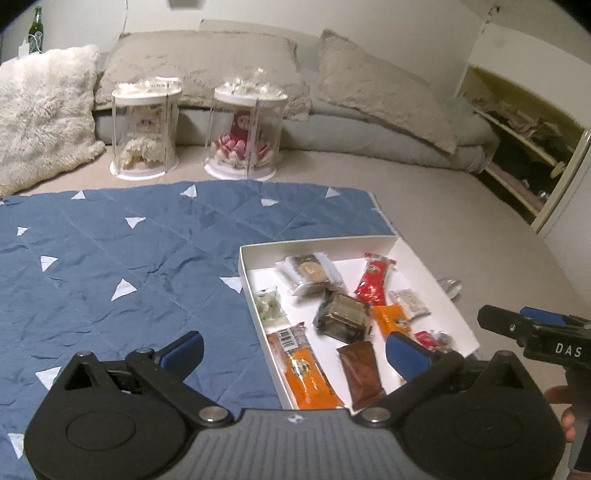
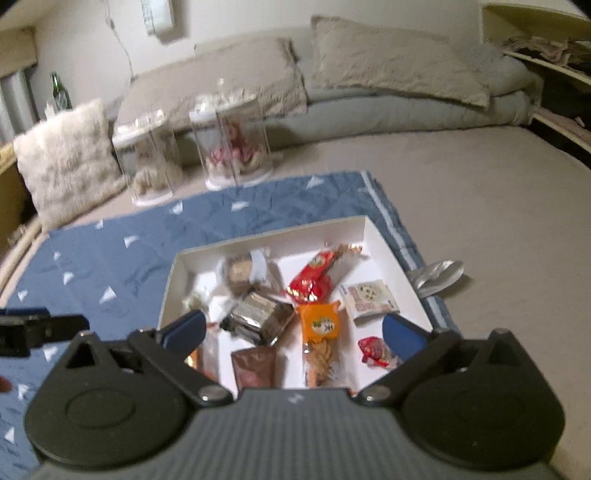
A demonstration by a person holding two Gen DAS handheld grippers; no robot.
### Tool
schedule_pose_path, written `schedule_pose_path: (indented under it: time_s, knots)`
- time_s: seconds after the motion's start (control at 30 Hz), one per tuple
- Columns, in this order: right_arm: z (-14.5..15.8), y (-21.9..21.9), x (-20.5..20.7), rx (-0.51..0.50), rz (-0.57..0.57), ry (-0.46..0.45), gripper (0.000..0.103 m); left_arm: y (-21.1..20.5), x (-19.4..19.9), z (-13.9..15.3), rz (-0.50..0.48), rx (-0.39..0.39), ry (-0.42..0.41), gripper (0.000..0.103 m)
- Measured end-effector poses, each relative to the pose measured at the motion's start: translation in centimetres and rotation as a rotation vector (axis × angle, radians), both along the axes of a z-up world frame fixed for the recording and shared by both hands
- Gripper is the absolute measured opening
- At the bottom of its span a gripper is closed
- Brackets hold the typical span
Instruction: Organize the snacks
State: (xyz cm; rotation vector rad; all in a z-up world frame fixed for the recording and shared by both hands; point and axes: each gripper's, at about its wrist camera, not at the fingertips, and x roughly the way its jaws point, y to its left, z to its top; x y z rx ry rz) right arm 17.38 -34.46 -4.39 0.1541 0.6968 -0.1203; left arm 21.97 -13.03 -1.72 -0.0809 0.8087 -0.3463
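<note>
A white shallow box (image 1: pixel 246 275) (image 2: pixel 373 232) lies on a blue quilted mat (image 1: pixel 110 258) (image 2: pixel 122 254) and holds several wrapped snacks: a red packet (image 1: pixel 373 278) (image 2: pixel 314 280), a dark foil block (image 1: pixel 345 317) (image 2: pixel 260 319), an orange packet (image 1: pixel 308 376) (image 2: pixel 320 323), a brown pouch (image 1: pixel 362 373) (image 2: pixel 255 367). My left gripper (image 1: pixel 295 349) is open and empty above the box's near left corner. My right gripper (image 2: pixel 293 332) is open and empty above the box's near edge; it also shows in the left wrist view (image 1: pixel 532 332).
Two clear cylinder cases with dolls (image 1: pixel 146 129) (image 1: pixel 245 129) stand beyond the mat. Pillows (image 1: pixel 44 110) (image 1: pixel 384 96) line the back. A silver wrapper (image 2: pixel 437 277) lies on the bed right of the box. A green bottle (image 1: pixel 36 31) stands far left.
</note>
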Motion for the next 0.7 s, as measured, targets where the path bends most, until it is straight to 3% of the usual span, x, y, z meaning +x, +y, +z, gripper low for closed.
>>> schedule_pose_path:
  time_s: [0.23,0.33,0.53,0.7]
  knots:
    - [3.2,1.8,-4.0,-0.038,-0.02,-0.089,0.103,1.2,-4.0,2.8,0.033,-0.015,-0.079,0.103]
    - [4.2,2.9,-6.2,-0.089,-0.041,-0.14,0.103,1.5,-5.9,3.7,0.047,0.014,-0.126,0.103]
    - [5.0,4.3,-10.9,-0.102,-0.077,-0.185,0.103,2.1,-9.8,3.9,0.089,0.085,-0.184,0.103]
    - [4.9,5.4,-14.6,-0.115,-0.061,-0.201,0.103,3.0,-13.0,3.7,0.069,0.064,-0.221,0.103]
